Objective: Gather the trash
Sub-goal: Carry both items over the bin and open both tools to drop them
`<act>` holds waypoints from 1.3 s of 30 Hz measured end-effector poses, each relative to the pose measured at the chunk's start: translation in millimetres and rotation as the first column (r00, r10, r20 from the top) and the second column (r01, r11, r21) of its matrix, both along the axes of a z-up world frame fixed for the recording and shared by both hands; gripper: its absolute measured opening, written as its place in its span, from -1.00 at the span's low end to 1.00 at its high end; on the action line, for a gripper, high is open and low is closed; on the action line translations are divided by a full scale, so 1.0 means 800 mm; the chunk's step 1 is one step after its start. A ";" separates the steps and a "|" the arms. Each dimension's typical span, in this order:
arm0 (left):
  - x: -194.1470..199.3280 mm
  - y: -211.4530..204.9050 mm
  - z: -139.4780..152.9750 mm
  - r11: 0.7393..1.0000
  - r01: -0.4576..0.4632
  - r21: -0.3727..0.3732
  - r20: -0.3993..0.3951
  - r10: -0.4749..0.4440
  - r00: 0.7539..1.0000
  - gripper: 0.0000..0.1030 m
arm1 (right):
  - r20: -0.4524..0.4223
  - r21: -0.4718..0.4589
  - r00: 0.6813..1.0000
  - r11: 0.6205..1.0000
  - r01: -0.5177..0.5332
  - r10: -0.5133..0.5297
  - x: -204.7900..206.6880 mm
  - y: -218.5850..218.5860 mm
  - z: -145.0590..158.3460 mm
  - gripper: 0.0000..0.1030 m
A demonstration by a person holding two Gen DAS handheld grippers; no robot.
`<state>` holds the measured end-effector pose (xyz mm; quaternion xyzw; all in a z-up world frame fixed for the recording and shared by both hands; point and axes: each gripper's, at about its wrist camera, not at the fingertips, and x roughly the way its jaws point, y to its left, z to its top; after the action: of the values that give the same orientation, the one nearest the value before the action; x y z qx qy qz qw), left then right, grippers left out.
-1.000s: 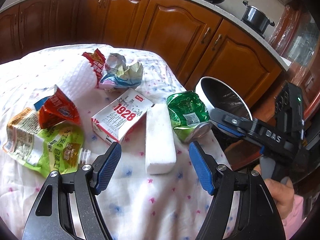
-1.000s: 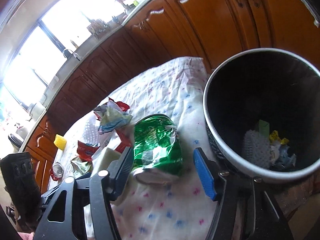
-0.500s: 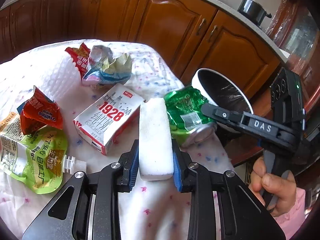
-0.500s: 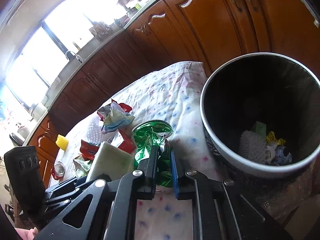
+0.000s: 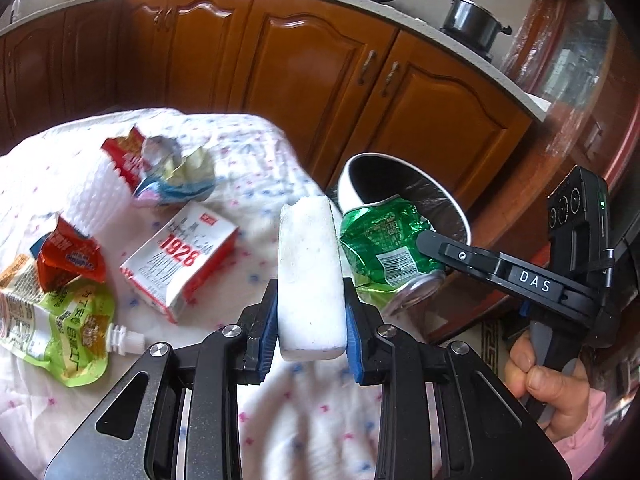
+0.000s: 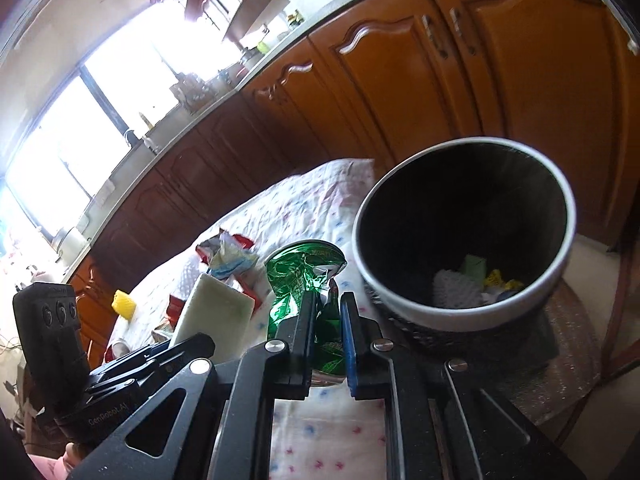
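Observation:
My left gripper (image 5: 310, 320) is shut on a white foam block (image 5: 310, 268) and holds it tilted up above the cloth-covered table (image 5: 256, 160). My right gripper (image 6: 325, 320) is shut on a crushed green can (image 6: 304, 276), lifted off the table beside the foam block (image 6: 214, 316). The can also shows in the left wrist view (image 5: 384, 240), to the right of the block. The dark trash bin (image 6: 560, 272) with a white rim stands just right of the can, off the table edge, with some trash at its bottom.
On the table lie a white "1928" milk carton (image 5: 180, 260), a green spouted pouch (image 5: 68, 332), a red wrapper (image 5: 72, 260), crumpled wrappers (image 5: 168, 168) and white foam netting (image 5: 96, 196). Wooden cabinets (image 5: 304, 72) stand behind.
Both grippers closed, the left on the foam block and the right on the green can, and both lifted their items off the table toward the bin.

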<state>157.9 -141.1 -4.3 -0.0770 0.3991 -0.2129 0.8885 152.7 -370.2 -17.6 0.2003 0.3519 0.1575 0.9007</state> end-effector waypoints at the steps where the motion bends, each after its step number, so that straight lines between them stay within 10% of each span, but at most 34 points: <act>1: 0.000 -0.005 0.003 1.000 0.009 -0.001 0.004 -0.009 1.000 -0.48 | 0.004 -0.003 1.000 1.000 0.009 -0.009 -0.002 -0.003 0.001 -0.76; 39: 0.090 -0.165 0.029 0.982 0.174 0.079 0.017 -0.176 0.984 -0.48 | 0.075 -0.176 0.970 0.954 0.242 -0.232 0.036 -0.096 0.017 -0.76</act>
<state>229.8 -273.3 18.6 -0.0046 0.4017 -0.2754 0.8734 181.4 -447.1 -4.1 0.1529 0.3141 0.0204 0.9368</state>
